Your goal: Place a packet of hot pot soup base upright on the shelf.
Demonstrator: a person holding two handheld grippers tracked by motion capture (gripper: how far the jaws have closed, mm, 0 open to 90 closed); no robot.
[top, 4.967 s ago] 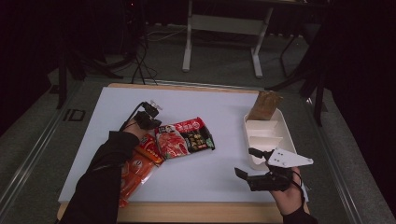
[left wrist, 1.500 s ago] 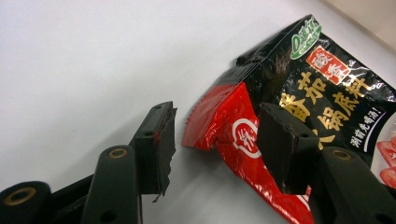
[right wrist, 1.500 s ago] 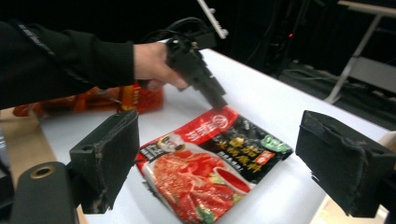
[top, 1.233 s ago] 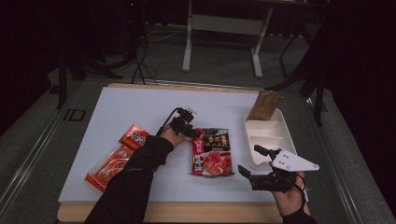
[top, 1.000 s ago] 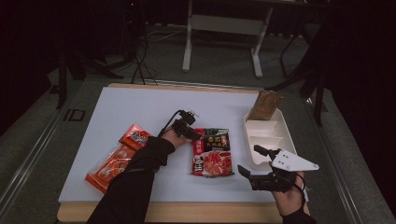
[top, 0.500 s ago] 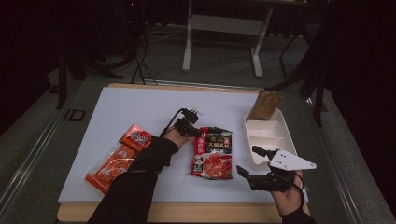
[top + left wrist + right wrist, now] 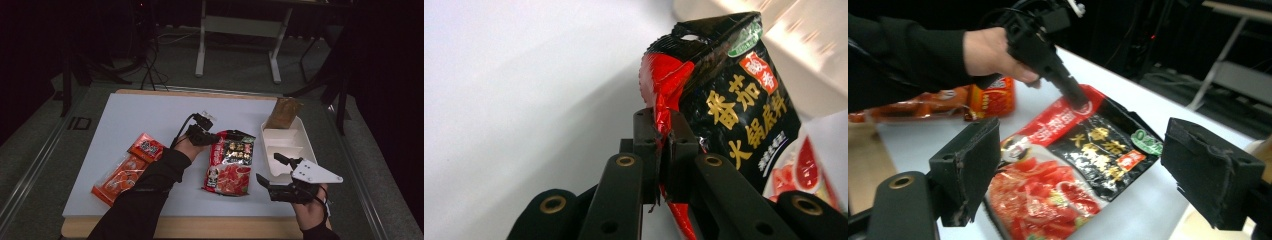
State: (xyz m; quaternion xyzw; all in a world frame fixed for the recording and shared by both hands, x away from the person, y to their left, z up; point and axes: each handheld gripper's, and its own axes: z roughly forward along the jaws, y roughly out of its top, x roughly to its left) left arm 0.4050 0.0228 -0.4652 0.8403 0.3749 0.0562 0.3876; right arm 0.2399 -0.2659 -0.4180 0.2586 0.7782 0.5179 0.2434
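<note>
The jaws of the left gripper are clenched on the crimped red corner of a hot pot soup base packet, a glossy red and black pouch with gold characters. They have just been closing, and the foil edge now stands pinched upright between the pads. From above, the left gripper meets the packet at its upper left corner; that corner is raised while the rest of the pouch lies flat on the white bench, near its middle.

The right gripper hovers low beside the packet's right edge, its jaws released and spread wide with nothing between them. Its own camera looks across the packet, with the person's left hand behind it.

Just to the right of the packet stands a white divided tray, with a brown packet propped at its far end. Two orange snack packets lie well apart on the left of the bench.

The step in hand looks like the pick-up: grip made, lift starting. The next move probably calls for carrying the pouch over the near rim of the tray without letting the thin seam slip. The pouch will likely sag and swing from one corner, so it needs a steady lift.
</note>
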